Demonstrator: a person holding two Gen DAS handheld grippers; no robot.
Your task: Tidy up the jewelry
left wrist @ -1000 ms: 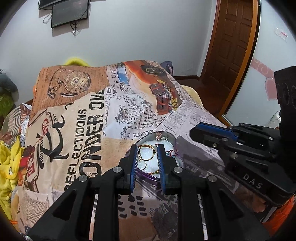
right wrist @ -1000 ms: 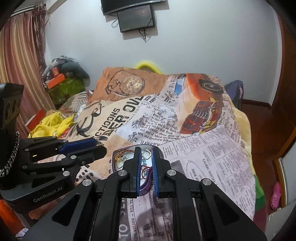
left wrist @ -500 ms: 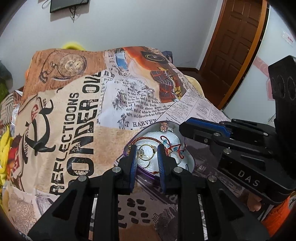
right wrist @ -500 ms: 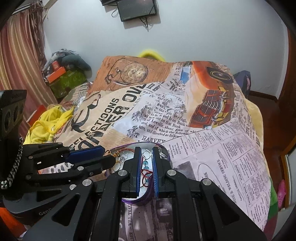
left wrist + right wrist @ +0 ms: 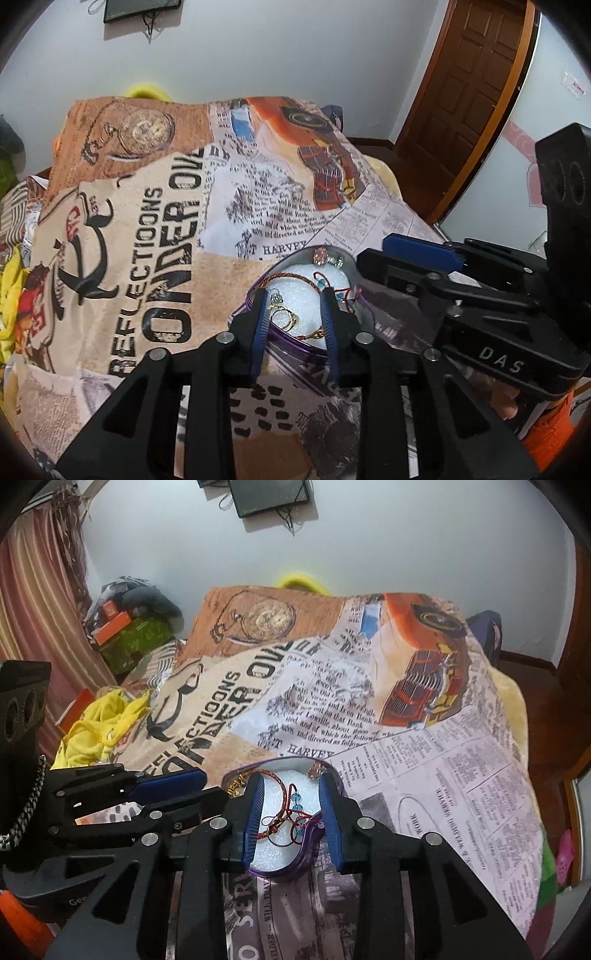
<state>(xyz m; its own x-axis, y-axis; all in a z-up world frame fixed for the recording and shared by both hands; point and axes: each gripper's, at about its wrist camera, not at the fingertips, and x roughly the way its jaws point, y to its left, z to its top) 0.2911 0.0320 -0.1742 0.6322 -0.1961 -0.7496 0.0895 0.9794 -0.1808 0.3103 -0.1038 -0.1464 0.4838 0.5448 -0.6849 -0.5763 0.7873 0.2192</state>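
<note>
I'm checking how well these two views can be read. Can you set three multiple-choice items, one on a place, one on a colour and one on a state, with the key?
1. Where does the purple jewelry tin sit?
A. On the printed bedspread
B. On the floor
C. On a wooden shelf

2. What colour are the beads on the red cord bracelet?
A. Yellow
B. Blue
C. Black

3. How do the right gripper fingers stand?
A. Shut on the bracelet
B. Shut on the tin's rim
C. Apart, holding nothing

Key: A, newsprint fabric surrounds the tin; B, the beads look turquoise-blue against the white foam; C, both pads stand clear of the jewelry, with foam visible between them.
</note>
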